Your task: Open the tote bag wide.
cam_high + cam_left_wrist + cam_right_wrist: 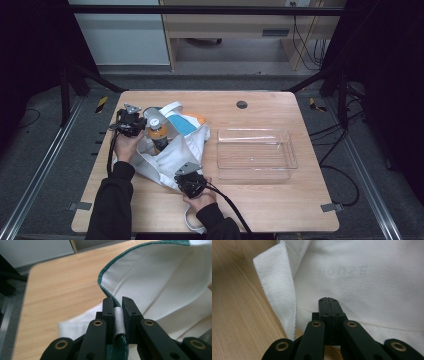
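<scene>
A white cloth tote bag (187, 145) with a blue and orange print lies crumpled on the left half of the wooden table (270, 205). A bottle (158, 131) of orange drink with a white cap stands inside its open mouth. My left gripper (131, 121) is at the bag's left rim. In the left gripper view it (117, 303) is shut on the green-edged rim of the bag (162, 277). My right gripper (190, 182) is at the bag's near edge. Its jaws (328, 300) are shut flat together over the white cloth (374, 290), with nothing seen between them.
A clear plastic tray (256, 176) stands empty on the right half of the table. A dark round cable hole (242, 104) sits near the far edge. One white bag strap (277, 287) lies on the wood by my right gripper; another loops off the near edge (191, 222).
</scene>
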`<state>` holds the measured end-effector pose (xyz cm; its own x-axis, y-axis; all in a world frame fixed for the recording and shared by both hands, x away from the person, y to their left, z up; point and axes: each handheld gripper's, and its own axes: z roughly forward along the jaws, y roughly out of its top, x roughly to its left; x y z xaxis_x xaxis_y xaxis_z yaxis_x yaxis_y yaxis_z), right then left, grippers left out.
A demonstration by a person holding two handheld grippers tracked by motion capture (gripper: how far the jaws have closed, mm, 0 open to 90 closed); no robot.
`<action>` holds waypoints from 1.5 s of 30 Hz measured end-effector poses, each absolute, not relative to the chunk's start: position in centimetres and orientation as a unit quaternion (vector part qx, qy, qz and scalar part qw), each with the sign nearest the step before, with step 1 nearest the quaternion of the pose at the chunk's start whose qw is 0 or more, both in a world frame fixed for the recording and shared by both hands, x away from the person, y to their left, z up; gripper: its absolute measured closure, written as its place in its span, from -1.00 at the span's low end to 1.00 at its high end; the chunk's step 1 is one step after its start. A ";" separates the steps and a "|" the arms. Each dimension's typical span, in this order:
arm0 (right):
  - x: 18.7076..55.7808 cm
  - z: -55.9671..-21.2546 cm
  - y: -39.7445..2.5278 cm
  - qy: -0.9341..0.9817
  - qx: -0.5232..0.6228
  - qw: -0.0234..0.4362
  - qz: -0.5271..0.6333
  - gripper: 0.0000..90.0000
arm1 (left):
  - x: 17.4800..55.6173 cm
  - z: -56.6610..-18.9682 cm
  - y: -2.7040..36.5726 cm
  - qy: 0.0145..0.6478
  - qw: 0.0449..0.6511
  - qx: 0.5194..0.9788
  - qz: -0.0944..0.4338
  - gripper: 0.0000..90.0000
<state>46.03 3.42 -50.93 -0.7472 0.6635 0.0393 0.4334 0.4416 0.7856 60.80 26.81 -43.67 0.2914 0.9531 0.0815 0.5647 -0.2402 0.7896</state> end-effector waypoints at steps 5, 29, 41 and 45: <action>46.0 -50.9 3.4 0.838 0.328 0.138 0.415 1.00 | 60.6 -44.4 27.1 0.522 0.351 0.724 0.285 0.80; 46.0 -48.4 1.9 0.796 0.340 0.161 0.475 0.32 | 53.3 -39.6 30.2 0.484 0.429 0.694 0.316 0.18; 45.8 -44.9 -0.7 0.783 0.326 0.170 0.502 -0.26 | 49.0 -39.0 28.8 0.464 0.443 0.702 0.309 0.02; 45.8 -44.1 -2.0 0.781 0.328 0.172 0.502 -0.36 | 47.8 -38.9 28.3 0.456 0.443 0.705 0.314 -0.01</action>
